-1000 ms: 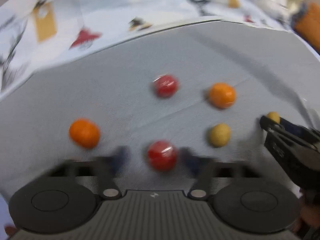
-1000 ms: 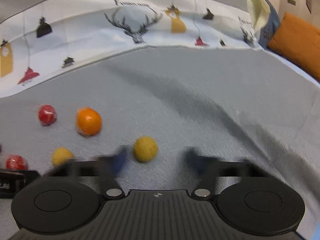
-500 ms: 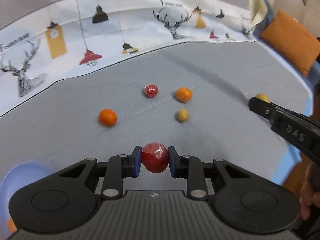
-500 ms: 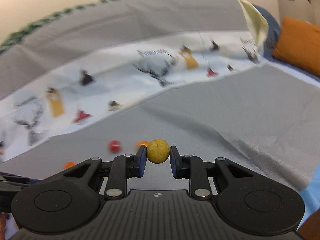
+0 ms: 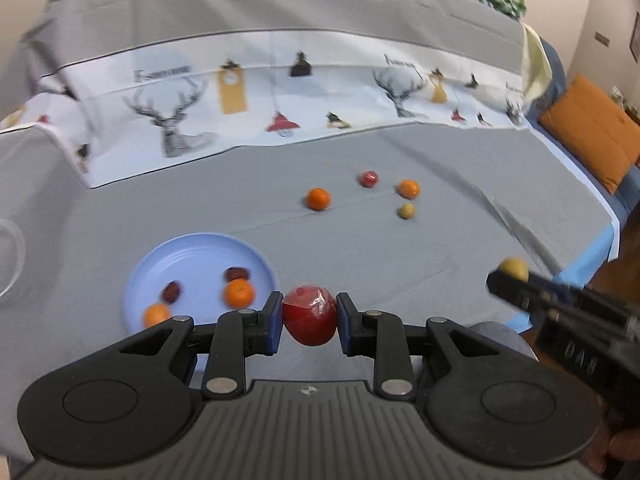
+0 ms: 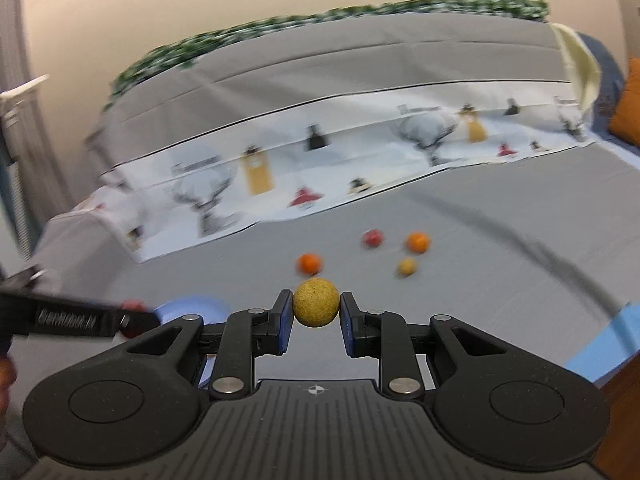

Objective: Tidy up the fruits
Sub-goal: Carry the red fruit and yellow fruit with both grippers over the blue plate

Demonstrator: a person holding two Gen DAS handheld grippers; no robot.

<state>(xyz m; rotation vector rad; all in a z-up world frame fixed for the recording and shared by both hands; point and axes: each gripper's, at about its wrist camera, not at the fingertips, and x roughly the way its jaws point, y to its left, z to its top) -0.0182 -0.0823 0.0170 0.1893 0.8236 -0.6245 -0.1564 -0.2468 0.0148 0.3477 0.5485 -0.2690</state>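
Note:
My left gripper (image 5: 309, 320) is shut on a red wrapped fruit (image 5: 309, 319), held above the grey cloth just right of a light blue plate (image 5: 192, 256). The plate holds two oranges (image 5: 239, 294) and two dark red fruits (image 5: 237, 273). My right gripper (image 6: 316, 307) is shut on a small yellow fruit (image 6: 316, 307); it also shows at the right of the left wrist view (image 5: 514, 270). Farther off on the cloth lie two oranges (image 5: 318, 199), a red fruit (image 5: 368, 179) and a yellow fruit (image 5: 407, 211).
The grey cloth (image 5: 440, 264) covers the surface, with a white printed cloth (image 5: 280, 100) along its far side. An orange cushion (image 5: 596, 132) sits at the far right. The cloth's right edge (image 5: 608, 232) drops off over blue fabric. A pale round rim (image 5: 12, 256) shows at far left.
Both grippers closed on their fruits, the left on the red one and the right on the yellow one, then rose and swung left, bringing the blue plate into view.

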